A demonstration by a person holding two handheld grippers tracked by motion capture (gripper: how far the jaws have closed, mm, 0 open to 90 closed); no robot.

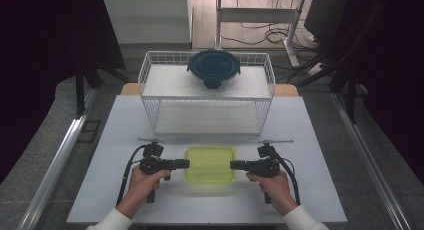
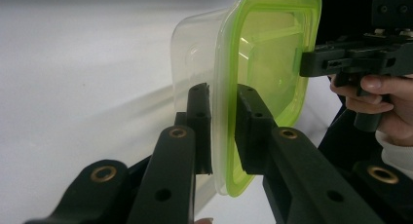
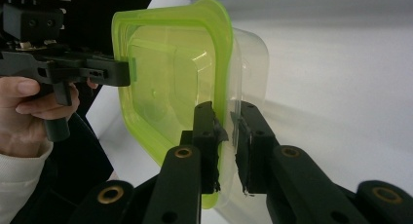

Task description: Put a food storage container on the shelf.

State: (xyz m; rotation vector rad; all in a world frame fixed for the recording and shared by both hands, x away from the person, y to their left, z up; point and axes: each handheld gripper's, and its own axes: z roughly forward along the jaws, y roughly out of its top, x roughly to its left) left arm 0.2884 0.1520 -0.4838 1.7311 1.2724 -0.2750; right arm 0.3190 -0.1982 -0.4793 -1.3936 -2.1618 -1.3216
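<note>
White table (image 1: 320,200): large flat sheet, bare along its near edge and both sides.

Wire rack (image 1: 150,85): white, two-tiered, at the far half of the table, open front facing the person.

Round container (image 1: 214,69): dark blue clip-on lid, clear body, standing upright on the rack's top shelf, right of centre.

Green-lidded box (image 1: 210,165): clear plastic tub with a translucent yellow-green lid, squarish with rounded corners, lid on. It sits near the front of the table, in front of the rack and well apart from it, directly between the two grippers. Whether its base touches the table I cannot tell.

Left gripper (image 1: 186,164): held level, pointing inward at the box's left edge. In the left gripper view its jaws are closed on the box (image 2: 263,63): one pad against the lid's rim, the other against the clear wall.

Right gripper (image 1: 234,165): mirror pose, pointing inward at the box's right edge. In the right gripper view its jaws clamp the rim likewise, lid (image 3: 170,73) on one side, tub wall on the other.

Both hands grip the handles; white sleeves at the bottom of the high view.
</note>
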